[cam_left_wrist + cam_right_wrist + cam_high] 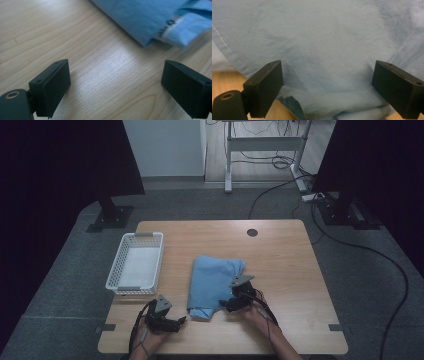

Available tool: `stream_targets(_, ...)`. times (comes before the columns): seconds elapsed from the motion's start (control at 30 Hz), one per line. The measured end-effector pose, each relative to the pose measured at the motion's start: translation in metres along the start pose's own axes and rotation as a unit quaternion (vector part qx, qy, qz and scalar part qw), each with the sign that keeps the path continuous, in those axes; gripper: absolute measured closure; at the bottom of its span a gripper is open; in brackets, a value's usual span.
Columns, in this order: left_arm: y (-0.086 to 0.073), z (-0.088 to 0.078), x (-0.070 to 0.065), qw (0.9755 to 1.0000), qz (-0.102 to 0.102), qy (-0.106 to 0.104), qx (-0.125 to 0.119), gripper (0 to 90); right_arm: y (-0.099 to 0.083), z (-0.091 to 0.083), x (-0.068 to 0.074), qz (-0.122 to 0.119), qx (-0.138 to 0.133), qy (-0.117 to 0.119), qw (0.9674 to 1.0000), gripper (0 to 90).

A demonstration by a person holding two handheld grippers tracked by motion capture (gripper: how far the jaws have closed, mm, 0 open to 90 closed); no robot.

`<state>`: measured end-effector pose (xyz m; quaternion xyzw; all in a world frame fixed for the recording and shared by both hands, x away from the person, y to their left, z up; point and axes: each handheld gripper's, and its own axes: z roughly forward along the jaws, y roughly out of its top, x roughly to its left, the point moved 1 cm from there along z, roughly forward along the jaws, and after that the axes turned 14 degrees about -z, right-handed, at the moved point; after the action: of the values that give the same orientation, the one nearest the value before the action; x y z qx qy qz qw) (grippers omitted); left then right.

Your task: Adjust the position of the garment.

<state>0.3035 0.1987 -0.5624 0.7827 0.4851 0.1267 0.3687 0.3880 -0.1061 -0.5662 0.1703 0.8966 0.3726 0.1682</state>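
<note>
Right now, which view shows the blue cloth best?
The high view: the whole folded blue cloth lies on the table, beside the basket, with the right gripper at its near edge. The left gripper view catches one corner with a label. The right gripper view shows close-up fabric and a stitched hem between open jaws.

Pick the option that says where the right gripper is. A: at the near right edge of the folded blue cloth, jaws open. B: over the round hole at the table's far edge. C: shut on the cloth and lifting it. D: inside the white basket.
A: the right gripper sits at the blue cloth's near right edge, and the right gripper view shows its jaws spread wide over the fabric.
</note>
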Motion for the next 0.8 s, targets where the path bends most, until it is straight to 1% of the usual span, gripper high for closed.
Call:
stream_targets(0.3,0.0,0.0,0.0,1.0,0.0,0.0,0.0,8.3,0.012,0.016,-0.013,0.0,0.001,0.0,1.0,9.8)
stream_targets(0.8,0.001,0.001,0.0,1.0,-0.001,0.003,-0.001,8.4,0.027,0.036,-0.028,-0.003,-0.002,0.001,1.0,9.8)
